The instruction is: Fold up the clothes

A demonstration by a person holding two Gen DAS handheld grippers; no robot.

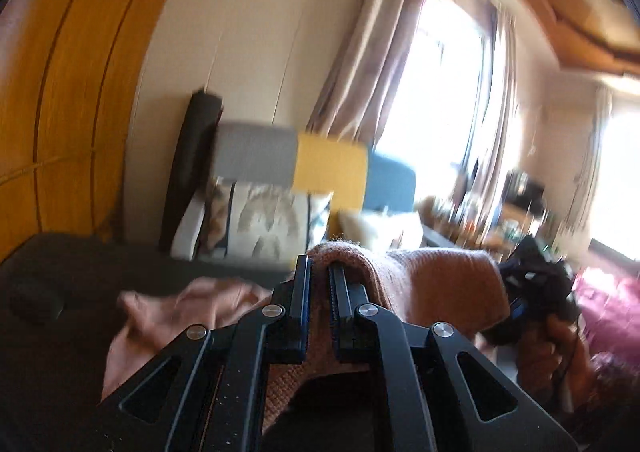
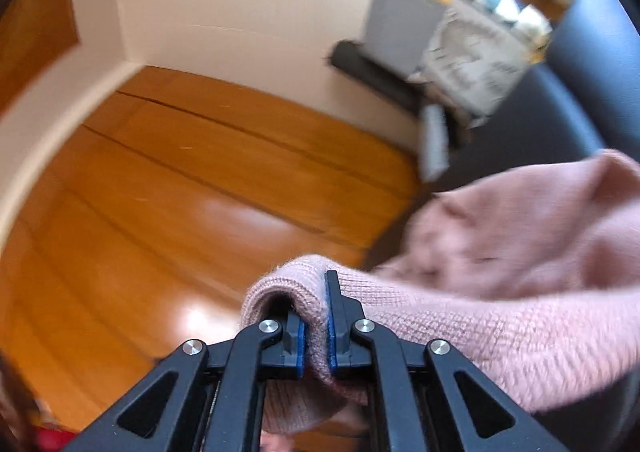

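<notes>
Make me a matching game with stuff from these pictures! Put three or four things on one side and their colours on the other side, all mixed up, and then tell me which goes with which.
Things:
1. knitted sweater
2. wardrobe doors
3. middle headboard panel
4. bed cover

Colours:
A. yellow
B. dark, almost black
C. pink
D. orange-brown wood

Right pairs: 1-C, 2-D, 3-A, 4-B

The left gripper and the right gripper are each shut on a fold of the sweater.
</notes>
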